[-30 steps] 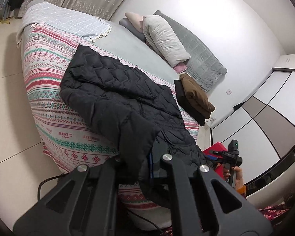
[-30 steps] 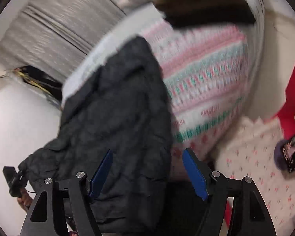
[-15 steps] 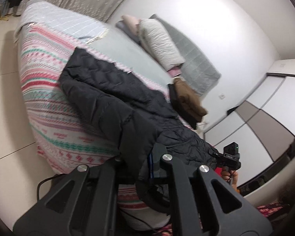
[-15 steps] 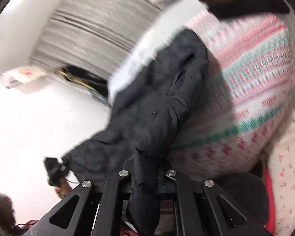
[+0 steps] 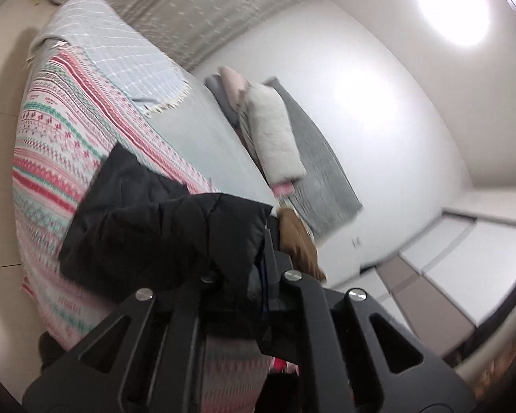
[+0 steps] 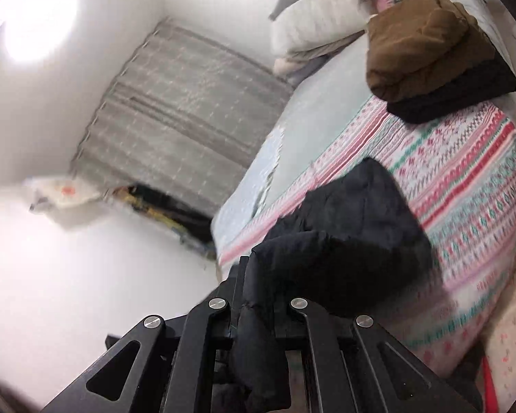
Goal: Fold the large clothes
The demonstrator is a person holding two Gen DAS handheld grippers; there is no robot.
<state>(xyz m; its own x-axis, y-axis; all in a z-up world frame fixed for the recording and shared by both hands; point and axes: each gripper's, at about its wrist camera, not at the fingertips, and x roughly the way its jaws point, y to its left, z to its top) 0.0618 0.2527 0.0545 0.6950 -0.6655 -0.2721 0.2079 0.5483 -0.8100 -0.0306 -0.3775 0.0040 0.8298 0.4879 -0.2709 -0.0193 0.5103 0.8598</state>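
A black quilted jacket lies on the near edge of the bed, its near part lifted and doubled over the far part. My left gripper is shut on one lifted end of the jacket. My right gripper is shut on the other lifted end of the jacket, with fabric bunched between the jaws and hanging below them. The gripped fabric hides the fingertips in both views.
The bed has a striped patterned bedspread, a pale checked blanket and pillows at the head. A folded brown garment on a black one lies on the bed. Grey curtains hang behind; wardrobes stand at right.
The right gripper closed on the jacket's end, having been open one second ago. Both grippers lifted their ends up and over the bed, folding the jacket onto itself.
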